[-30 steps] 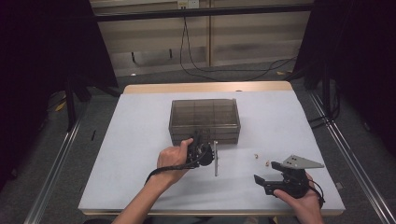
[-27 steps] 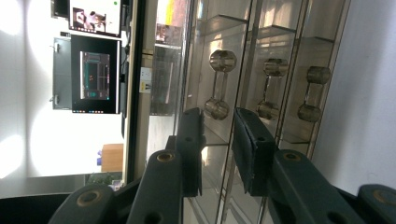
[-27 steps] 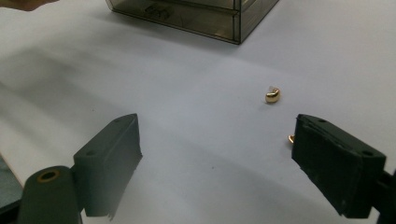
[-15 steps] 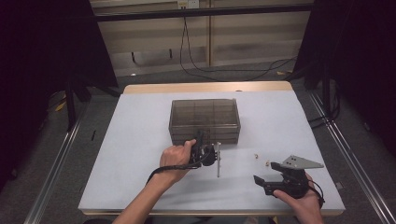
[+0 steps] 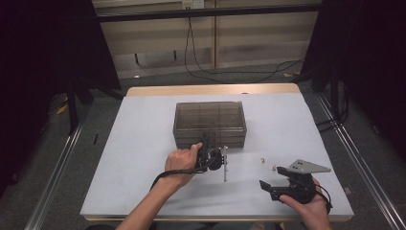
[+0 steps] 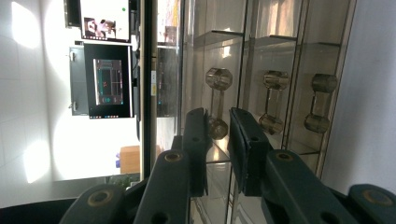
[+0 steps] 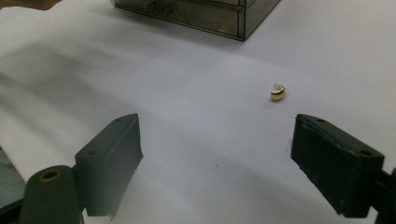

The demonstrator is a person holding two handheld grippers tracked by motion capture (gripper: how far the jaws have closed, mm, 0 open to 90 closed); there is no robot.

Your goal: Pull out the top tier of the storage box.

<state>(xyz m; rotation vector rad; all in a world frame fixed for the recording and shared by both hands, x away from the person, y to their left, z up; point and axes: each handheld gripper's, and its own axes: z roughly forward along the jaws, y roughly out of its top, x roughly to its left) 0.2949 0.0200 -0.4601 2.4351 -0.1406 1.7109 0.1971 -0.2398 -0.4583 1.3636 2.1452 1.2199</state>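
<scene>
2 tongs, left tongs [image 5: 208,142] narrow at smoky box [image 5: 209,123], right tongs [image 5: 272,178] wide near gold piece [image 7: 278,93]

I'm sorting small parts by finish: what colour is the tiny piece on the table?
Shiny gold, clearest in the right gripper view.

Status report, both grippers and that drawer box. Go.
Left gripper at the drawer box front, jaws nearly closed around a drawer knob. Right gripper wide open, empty, low over the table. Small gold piece lies ahead of it.
</scene>
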